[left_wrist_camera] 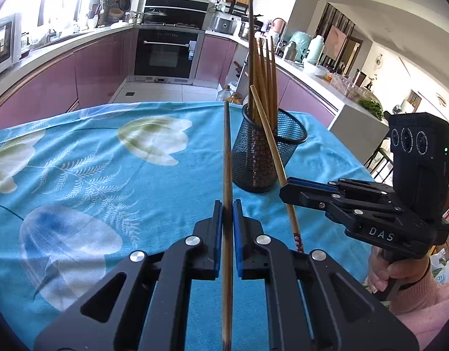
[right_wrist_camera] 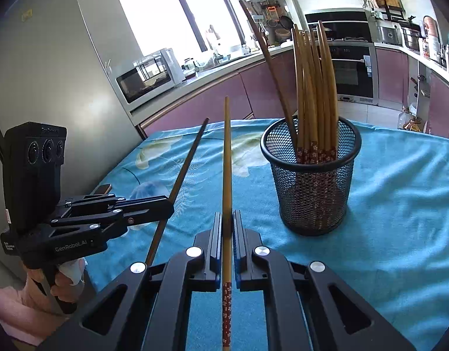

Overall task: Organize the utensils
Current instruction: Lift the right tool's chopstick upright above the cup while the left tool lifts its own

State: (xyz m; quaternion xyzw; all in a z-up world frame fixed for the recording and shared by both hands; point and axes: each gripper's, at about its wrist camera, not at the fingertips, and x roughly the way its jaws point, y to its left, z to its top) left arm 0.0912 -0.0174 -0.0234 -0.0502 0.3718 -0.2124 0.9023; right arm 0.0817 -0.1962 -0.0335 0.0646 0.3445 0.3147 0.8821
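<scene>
Bamboo chopsticks [left_wrist_camera: 227, 204] [right_wrist_camera: 227, 190] sit clamped in both grippers [left_wrist_camera: 228, 204] [right_wrist_camera: 228, 219] beside the mesh cup [right_wrist_camera: 312, 181], where crowded sticks could deflect a tilted tip past the rim.

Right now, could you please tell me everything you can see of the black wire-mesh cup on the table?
The black wire-mesh cup is a round metal holder with a solid rolled rim and see-through mesh walls, narrowing slightly toward its base. It stands upright on the blue floral tablecloth. Inside stands a bundle of light bamboo chopsticks, red flower-patterned ends down, plus one darker brown chopstick leaning left. Neither gripper touches the cup; each is shut on a single chopstick beside it.
</scene>
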